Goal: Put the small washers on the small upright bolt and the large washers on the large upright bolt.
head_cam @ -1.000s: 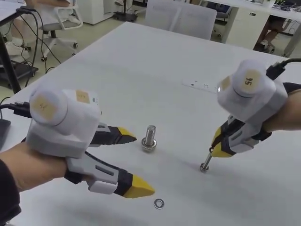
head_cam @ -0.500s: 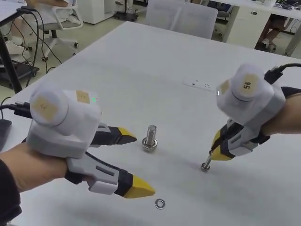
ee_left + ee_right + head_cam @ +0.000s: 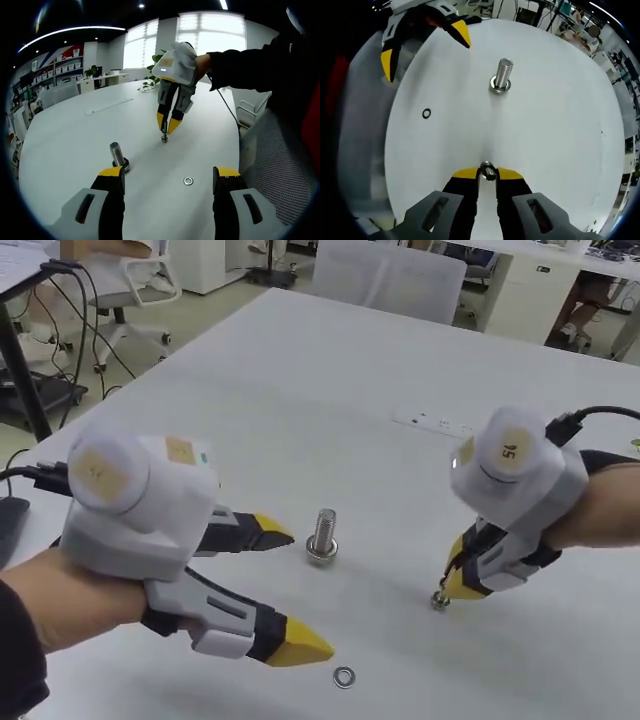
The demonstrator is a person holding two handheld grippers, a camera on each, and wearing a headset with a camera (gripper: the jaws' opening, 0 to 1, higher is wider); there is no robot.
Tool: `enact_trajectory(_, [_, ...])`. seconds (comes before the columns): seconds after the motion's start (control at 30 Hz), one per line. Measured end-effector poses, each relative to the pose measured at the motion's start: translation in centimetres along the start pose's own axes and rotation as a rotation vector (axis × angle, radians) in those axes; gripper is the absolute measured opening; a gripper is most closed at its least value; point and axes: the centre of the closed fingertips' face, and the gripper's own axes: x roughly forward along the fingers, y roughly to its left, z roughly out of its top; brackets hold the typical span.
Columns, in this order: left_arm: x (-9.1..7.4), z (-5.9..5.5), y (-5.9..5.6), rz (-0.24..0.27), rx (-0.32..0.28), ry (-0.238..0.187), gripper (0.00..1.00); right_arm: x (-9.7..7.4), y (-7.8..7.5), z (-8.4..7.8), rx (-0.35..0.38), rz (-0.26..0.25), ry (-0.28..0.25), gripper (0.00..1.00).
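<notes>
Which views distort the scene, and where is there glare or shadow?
Both gripper views: fisheye, so the table edge curves. Left gripper view: the windows are blown out white. Head view: lines are straight, the large bolt is sharp, shadows are faint and soft.

Right gripper (image 3: 458,585) lower on small bolt (image 3: 439,601)

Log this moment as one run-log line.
left gripper open | right gripper shut on small bolt | large bolt upright | loose washer on table
</notes>
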Motion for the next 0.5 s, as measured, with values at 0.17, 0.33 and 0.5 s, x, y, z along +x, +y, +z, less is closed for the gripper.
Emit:
enact_trajectory(0.17, [0.0,0.0,0.0,-0.001,-0.001,0.002,0.71,0.6,0.0,-0.1,0.005,-0.001,-0.004,0.13])
enact_trajectory(0.33, [0.0,0.0,0.0,-0.001,-0.002,0.003,0.71,1.2,-0.1,-0.3,0.006,0.003,-0.001,0.13])
enact_trajectory(0.5, [0.0,0.0,0.1,0.0,-0.003,0.004,0.71,1.5,-0.2,-0.4,0.009,0.004,-0.006,0.14])
